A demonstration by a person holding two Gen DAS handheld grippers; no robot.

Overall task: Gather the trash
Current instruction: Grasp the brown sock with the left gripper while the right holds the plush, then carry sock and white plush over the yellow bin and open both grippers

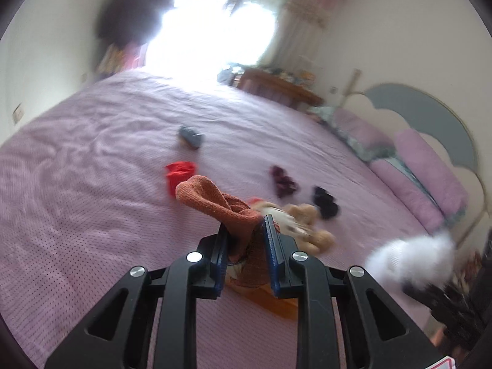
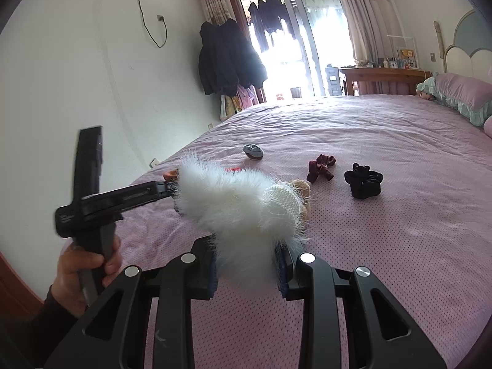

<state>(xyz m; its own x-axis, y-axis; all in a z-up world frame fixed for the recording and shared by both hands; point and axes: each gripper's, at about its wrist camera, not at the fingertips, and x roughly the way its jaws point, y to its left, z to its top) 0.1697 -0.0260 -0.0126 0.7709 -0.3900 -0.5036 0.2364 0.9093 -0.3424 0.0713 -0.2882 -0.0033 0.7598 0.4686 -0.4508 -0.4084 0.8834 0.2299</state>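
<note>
My left gripper (image 1: 244,224) is shut on an orange knitted cloth (image 1: 212,201) and holds it above the pink bed (image 1: 92,215). My right gripper (image 2: 246,252) is shut on a white fluffy item (image 2: 233,203); it also shows blurred in the left wrist view (image 1: 412,258). A tan plush toy (image 1: 310,224) lies just beyond the left gripper. On the bed lie a red cloth (image 1: 178,175), a grey item (image 2: 253,151), a maroon scrunchie (image 2: 321,167) and a black scrunchie (image 2: 363,180).
Purple pillows (image 1: 430,172) and a headboard (image 1: 430,110) stand at the right. A wooden desk (image 2: 381,77) stands behind the bed. Dark coats (image 2: 227,55) hang by the balcony door. The left hand-held gripper (image 2: 92,196) shows at the bed's left edge.
</note>
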